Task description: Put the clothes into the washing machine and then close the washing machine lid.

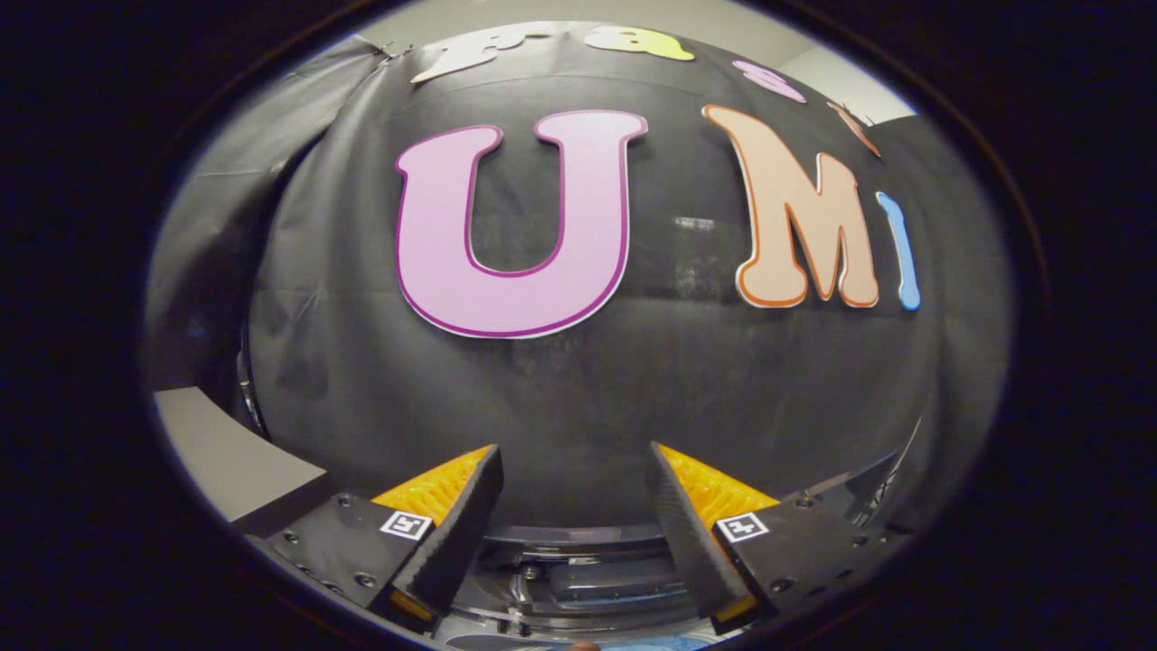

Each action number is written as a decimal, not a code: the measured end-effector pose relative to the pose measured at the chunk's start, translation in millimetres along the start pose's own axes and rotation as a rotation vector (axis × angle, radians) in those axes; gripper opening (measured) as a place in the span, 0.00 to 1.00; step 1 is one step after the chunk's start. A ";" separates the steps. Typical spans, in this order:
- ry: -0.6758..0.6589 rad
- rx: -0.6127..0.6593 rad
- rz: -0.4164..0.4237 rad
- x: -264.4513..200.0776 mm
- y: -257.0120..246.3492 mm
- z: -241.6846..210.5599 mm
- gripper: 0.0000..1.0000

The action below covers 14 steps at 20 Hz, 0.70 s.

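Note:
My gripper (575, 457) is open, its two fingers spread wide with nothing between them. It faces the black cloth wall (578, 389) just ahead. Below and between the fingers I see part of the washing machine's top (578, 579), a grey rounded rim with dark moulded parts inside. A sliver of blue (669, 643) lies at the very bottom, under the fingers; I cannot tell what it is. No clothes are held.
A grey flat surface (239, 466) juts out to the left of the fingers, level with them. The cloth wall stands close behind the machine. A metal frame piece (890, 470) runs down at the right.

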<state>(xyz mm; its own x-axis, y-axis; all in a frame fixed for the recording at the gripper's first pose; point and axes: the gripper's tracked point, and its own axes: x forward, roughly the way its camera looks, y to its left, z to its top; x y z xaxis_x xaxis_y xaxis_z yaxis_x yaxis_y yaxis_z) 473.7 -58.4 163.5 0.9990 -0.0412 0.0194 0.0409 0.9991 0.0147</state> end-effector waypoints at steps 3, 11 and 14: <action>0.008 0.002 -0.006 -2.2 0.6 -0.3 0.98; 0.006 -0.002 -0.015 -8.8 0.2 1.4 0.98; 0.013 0.003 -0.023 -14.1 -0.5 -1.2 0.98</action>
<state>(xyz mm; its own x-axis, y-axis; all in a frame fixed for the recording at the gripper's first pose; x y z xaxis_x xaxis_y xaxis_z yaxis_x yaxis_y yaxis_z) 459.5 -58.3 162.0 0.9979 -0.0637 0.0063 0.0636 0.9978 0.0176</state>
